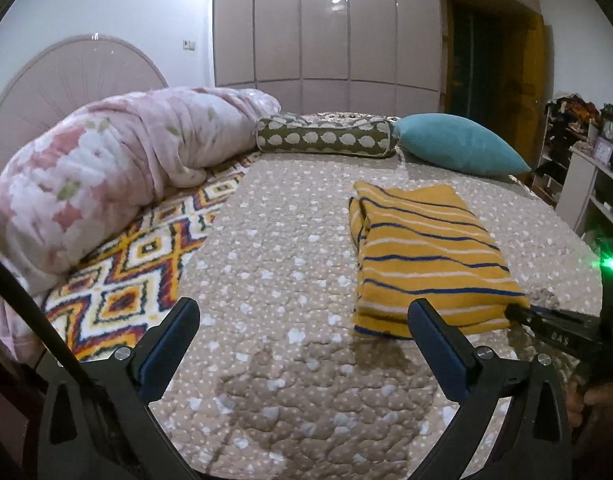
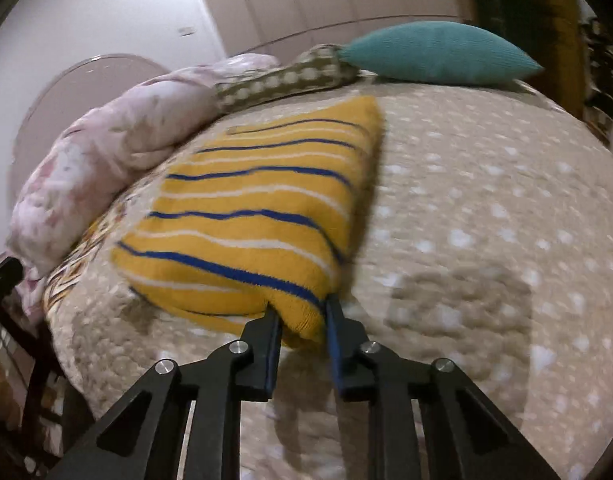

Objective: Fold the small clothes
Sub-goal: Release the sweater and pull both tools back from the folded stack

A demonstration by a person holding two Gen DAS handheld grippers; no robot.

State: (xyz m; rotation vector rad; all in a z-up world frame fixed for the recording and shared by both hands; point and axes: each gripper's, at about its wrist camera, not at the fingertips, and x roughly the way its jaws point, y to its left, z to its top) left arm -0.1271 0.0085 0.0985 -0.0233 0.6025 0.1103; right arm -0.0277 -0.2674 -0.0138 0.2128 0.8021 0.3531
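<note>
The folded yellow striped garment (image 1: 422, 256) lies flat on the beige quilt (image 1: 274, 248), near the teal cushion (image 1: 462, 148). The right gripper (image 2: 302, 320) is clamped on the garment's near corner (fabric bunched between both fingers). The left gripper (image 1: 302, 320) hovers beside it, fingers spread wide, holding nothing.

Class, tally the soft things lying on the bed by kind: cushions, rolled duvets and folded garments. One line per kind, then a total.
Cushions: 2, the teal cushion and the spotted bolster
Rolled duvets: 1, pink floral duvet
Folded garments: 1, yellow striped garment
Total: 4
</note>
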